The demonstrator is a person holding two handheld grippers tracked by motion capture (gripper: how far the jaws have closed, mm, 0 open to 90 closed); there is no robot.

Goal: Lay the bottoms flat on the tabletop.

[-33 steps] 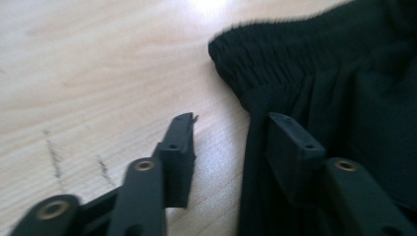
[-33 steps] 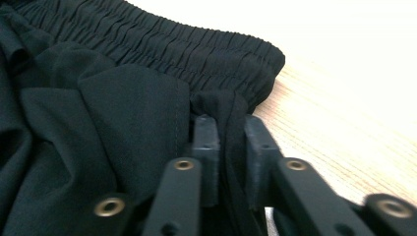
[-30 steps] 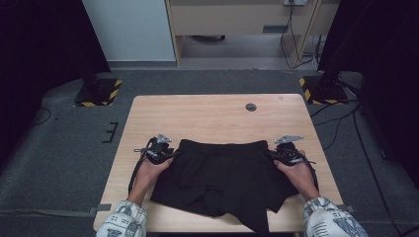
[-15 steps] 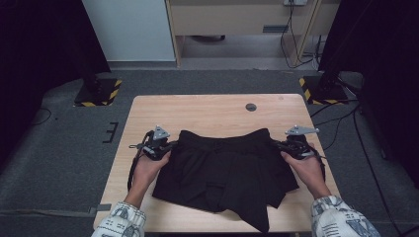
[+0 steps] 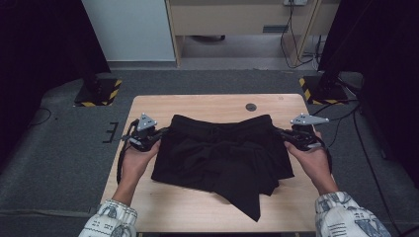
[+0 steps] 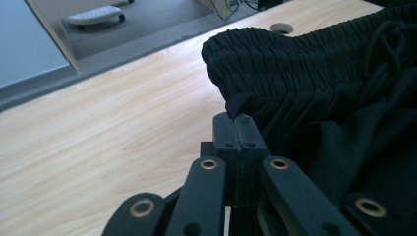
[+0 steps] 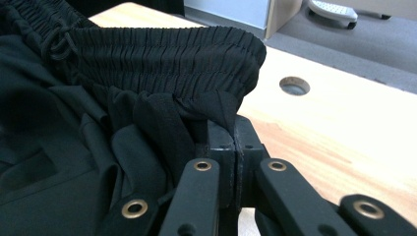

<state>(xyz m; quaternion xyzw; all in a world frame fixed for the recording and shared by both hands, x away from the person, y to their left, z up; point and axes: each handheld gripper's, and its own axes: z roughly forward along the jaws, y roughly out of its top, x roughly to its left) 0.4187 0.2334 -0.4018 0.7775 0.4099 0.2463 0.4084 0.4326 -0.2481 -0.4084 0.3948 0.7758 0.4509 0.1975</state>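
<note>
A wooden counter [image 5: 197, 106] is carrying black shorts [image 5: 222, 155]. The waistband corners are being pinched by the closed jaws of the left gripper [image 5: 160, 132] and right gripper [image 5: 280, 132].

A light wooden counter [image 5: 197, 207] stands on grey carpet [image 5: 59, 168], with a round cable hole [image 5: 251, 107] near its far edge. Beyond it are yellow-and-black striped stand bases [image 5: 101, 94], a pale cabinet [image 5: 131, 29], trailing cables [image 5: 291, 34] and black curtains [image 5: 39, 49].

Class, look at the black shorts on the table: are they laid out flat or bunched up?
Bunched. The black shorts are rumpled, with folds across the middle and a point of fabric trailing toward the table's near edge.
</note>
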